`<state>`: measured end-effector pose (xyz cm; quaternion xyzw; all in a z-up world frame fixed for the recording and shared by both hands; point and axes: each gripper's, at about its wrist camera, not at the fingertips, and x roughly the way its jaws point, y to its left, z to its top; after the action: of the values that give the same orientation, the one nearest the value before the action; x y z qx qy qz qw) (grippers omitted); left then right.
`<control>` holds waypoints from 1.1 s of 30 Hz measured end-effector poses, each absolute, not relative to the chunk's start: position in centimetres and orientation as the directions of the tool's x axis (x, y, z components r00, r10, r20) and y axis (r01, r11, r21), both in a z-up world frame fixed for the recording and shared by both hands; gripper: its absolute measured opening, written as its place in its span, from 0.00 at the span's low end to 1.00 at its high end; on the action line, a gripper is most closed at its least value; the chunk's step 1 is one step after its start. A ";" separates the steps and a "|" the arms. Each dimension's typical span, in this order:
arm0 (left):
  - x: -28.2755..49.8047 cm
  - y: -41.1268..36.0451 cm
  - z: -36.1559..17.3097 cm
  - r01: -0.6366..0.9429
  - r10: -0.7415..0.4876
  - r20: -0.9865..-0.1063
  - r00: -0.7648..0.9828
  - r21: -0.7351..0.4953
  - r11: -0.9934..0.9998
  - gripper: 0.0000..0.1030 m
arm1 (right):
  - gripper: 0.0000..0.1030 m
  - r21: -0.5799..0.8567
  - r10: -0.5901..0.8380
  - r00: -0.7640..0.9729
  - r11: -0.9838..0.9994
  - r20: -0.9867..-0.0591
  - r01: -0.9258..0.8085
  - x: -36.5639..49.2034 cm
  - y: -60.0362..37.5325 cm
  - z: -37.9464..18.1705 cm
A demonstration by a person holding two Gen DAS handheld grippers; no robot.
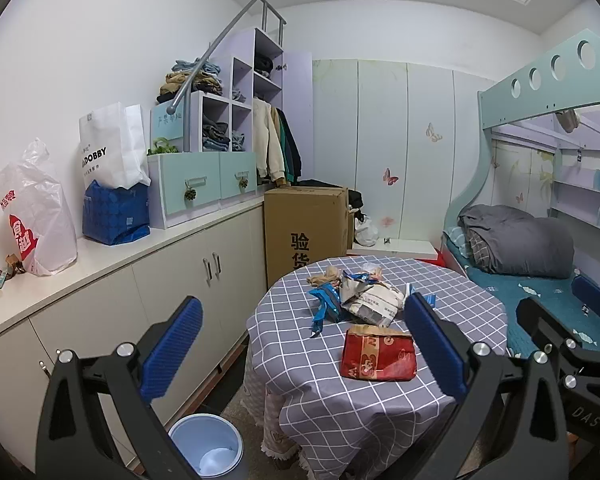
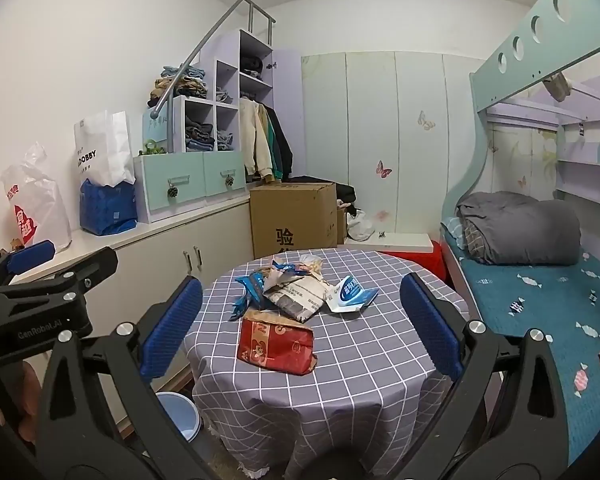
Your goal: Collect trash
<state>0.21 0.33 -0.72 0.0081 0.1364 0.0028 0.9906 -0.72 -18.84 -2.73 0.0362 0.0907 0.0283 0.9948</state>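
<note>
Two grippers (image 1: 304,344) (image 2: 300,334) (both spread), one red bag (image 2: 276,344), one bin (image 1: 206,450)

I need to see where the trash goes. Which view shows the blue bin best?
The left wrist view: the blue bin shows its open mouth beside the table. The right wrist view shows only part of its rim behind a finger.

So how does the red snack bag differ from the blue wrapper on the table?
The red snack bag is broad and lies flat; the blue wrapper is a narrow, crumpled, torn strip. The red snack bag sits alone near the table's front edge, while the blue wrapper lies farther back against the newspaper bundle. Both rest on the checked tablecloth, untouched by either gripper.
</note>
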 end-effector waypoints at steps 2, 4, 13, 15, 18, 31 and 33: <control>0.2 0.4 -0.8 -0.004 0.008 -0.271 0.963 0.017 1.000 0.96 | 0.94 0.079 0.063 0.982 0.996 -0.179 -0.050 -0.7 -18.8 -2.9; 0.4 -0.1 -0.8 -0.002 0.008 -0.277 0.961 0.020 1.000 0.96 | 0.94 0.079 0.063 0.982 0.996 -0.180 -0.050 -0.7 -18.8 -2.9; 0.4 -0.1 -1.0 -0.002 0.008 -0.279 0.960 0.023 1.000 0.96 | 0.94 0.080 0.065 0.981 0.996 -0.185 -0.051 -0.8 -18.7 -3.1; 0.5 0.0 -1.1 -0.002 0.009 -0.281 0.960 0.023 1.000 0.96 | 0.94 0.081 0.067 0.980 0.995 -0.187 -0.053 -0.9 -18.7 -3.3; 0.5 -0.1 -1.2 -0.003 0.010 -0.282 0.959 0.023 1.000 0.96 | 0.94 0.082 0.071 0.979 0.995 -0.191 -0.056 -0.9 -18.7 -3.4; 0.5 -0.2 -1.6 -0.004 0.010 -0.287 0.958 0.023 1.000 0.96 | 0.94 0.084 0.083 0.974 0.994 -0.210 -0.066 -0.6 -18.7 -3.3; 0.5 -0.2 -1.7 -0.003 0.010 -0.287 0.958 0.023 1.000 0.96 | 0.94 0.084 0.083 0.974 0.994 -0.210 -0.066 -0.7 -18.7 -3.3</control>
<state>0.51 -0.18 -1.65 0.0112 0.1450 0.0033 0.9894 -0.65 -18.66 -3.33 0.0384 0.1075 0.0376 0.9928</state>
